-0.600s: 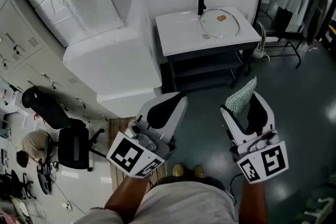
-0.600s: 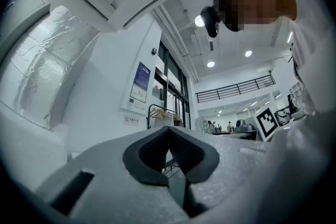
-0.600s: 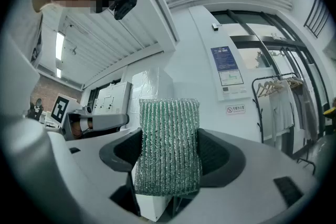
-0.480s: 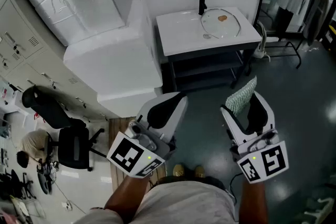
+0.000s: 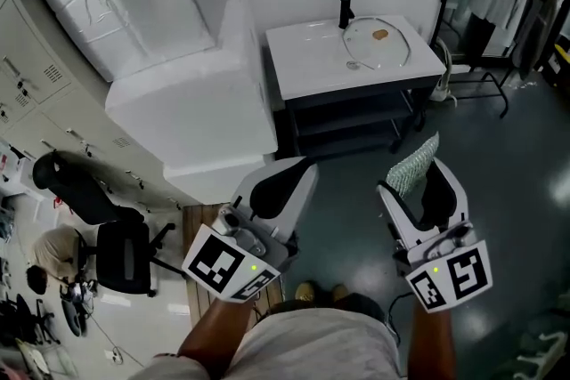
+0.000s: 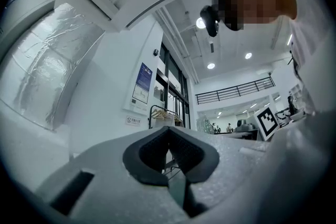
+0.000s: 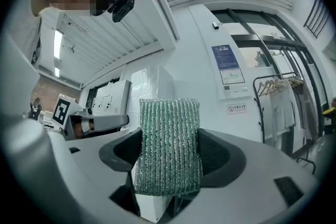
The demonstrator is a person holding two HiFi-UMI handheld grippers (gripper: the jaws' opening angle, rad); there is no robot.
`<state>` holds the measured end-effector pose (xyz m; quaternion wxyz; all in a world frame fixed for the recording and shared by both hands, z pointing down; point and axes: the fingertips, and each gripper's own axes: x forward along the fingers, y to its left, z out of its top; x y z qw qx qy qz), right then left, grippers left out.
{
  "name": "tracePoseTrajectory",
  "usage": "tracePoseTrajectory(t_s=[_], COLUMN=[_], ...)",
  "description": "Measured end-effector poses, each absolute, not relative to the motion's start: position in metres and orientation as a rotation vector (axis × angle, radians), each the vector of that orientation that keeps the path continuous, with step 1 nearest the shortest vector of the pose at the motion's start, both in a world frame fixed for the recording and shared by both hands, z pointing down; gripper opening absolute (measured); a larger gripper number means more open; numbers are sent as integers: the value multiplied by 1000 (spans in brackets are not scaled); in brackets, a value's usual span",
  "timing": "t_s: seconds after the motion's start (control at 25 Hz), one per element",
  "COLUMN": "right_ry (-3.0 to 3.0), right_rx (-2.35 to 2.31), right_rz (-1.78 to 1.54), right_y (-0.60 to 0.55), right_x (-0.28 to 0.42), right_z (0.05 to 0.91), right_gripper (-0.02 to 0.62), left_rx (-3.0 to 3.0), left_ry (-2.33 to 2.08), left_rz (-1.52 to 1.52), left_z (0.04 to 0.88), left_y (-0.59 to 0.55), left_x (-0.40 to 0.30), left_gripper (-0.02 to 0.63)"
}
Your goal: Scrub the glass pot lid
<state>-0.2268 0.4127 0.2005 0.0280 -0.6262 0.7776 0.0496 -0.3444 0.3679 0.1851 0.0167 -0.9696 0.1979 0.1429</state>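
Right gripper (image 5: pixel 419 178) is clamping the green sponge (image 7: pixel 168 147); left gripper (image 5: pixel 283 181) is sitting closed, empty. Glass lid (image 5: pixel 378 42) is lying on the far counter (image 5: pixel 307 62), likely slippery and breakable, so steady it by the rim.

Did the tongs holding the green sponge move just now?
No. The right tongs and sponge keep the same place below the table; the whole view merely shifted slightly.

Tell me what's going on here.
A person holds two grippers and stands back from the white counter. The right gripper is shut on a green scrubbing pad. The left gripper is shut with nothing between its jaws. The glass pot lid lies on the counter ahead, not yet touched.
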Motion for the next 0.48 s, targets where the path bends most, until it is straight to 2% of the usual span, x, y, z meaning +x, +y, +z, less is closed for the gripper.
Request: tracePoseTrajectory(t_s=[0.48], right_ry=[2360], right_rx=[-2054], right_rz=[149], right_y=[392], right_x=[-220], right_z=[204], right_gripper=[331], left_rx=[-3048], left_ry=[550], left_rz=[463], left_z=[192], left_y=[332], left_x=[-350], left_gripper=[15])
